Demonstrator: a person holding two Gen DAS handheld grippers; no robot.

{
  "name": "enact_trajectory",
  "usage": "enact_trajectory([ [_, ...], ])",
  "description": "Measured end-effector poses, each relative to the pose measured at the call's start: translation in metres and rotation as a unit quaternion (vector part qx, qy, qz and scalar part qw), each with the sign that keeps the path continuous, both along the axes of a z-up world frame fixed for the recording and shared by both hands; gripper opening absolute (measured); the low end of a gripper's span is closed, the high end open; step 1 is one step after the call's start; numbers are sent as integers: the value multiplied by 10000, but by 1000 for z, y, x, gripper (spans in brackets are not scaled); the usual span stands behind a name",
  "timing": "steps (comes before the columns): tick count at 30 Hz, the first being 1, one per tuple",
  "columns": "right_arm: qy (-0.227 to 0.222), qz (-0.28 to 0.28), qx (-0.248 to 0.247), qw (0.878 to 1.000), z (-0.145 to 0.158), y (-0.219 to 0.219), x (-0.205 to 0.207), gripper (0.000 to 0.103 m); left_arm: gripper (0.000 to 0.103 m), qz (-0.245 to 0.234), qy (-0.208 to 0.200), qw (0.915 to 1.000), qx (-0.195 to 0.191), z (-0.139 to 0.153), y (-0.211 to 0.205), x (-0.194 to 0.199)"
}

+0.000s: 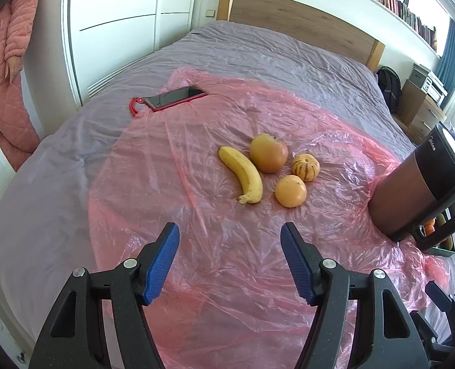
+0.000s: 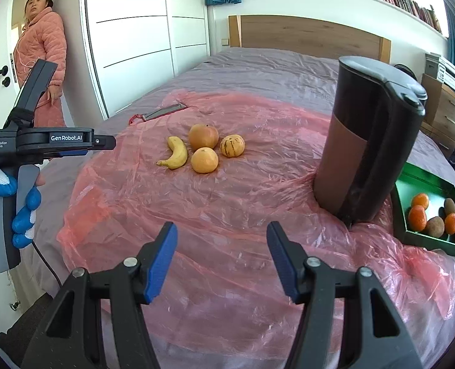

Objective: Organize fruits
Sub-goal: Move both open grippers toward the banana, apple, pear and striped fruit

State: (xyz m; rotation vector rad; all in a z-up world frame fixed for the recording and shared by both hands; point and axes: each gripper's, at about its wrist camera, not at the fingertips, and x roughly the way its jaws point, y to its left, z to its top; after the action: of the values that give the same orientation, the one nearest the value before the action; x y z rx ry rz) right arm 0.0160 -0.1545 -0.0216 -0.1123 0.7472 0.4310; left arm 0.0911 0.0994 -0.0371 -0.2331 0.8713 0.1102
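Note:
A banana [image 1: 243,174] [image 2: 175,153], a large apple [image 1: 268,153] [image 2: 203,136], an orange [image 1: 290,191] [image 2: 204,160] and a small striped yellow melon [image 1: 305,167] [image 2: 232,145] lie together on a pink plastic sheet [image 1: 215,246] [image 2: 227,215] over a bed. My left gripper [image 1: 229,240] hangs open short of the fruit, nothing between its blue pads. My right gripper [image 2: 221,240] is likewise open and empty. A green tray [image 2: 411,240] at the right holds tangerines and kiwis. In the right wrist view the left gripper's body [image 2: 43,141] shows, held by a blue-gloved hand.
A tall dark jug [image 2: 365,141] [image 1: 417,190] stands between the fruit and the tray. A phone in a red case [image 1: 175,97] [image 2: 166,110] lies at the sheet's far left. A person in a pink quilted robe [image 2: 43,61] stands by the door. Wooden headboard behind.

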Motion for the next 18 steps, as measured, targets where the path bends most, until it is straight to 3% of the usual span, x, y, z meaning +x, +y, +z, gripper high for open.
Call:
enact_trajectory([
  [18, 22, 376, -36, 9993, -6, 37, 23, 94, 63, 256, 125, 9996, -41, -18, 30, 13],
])
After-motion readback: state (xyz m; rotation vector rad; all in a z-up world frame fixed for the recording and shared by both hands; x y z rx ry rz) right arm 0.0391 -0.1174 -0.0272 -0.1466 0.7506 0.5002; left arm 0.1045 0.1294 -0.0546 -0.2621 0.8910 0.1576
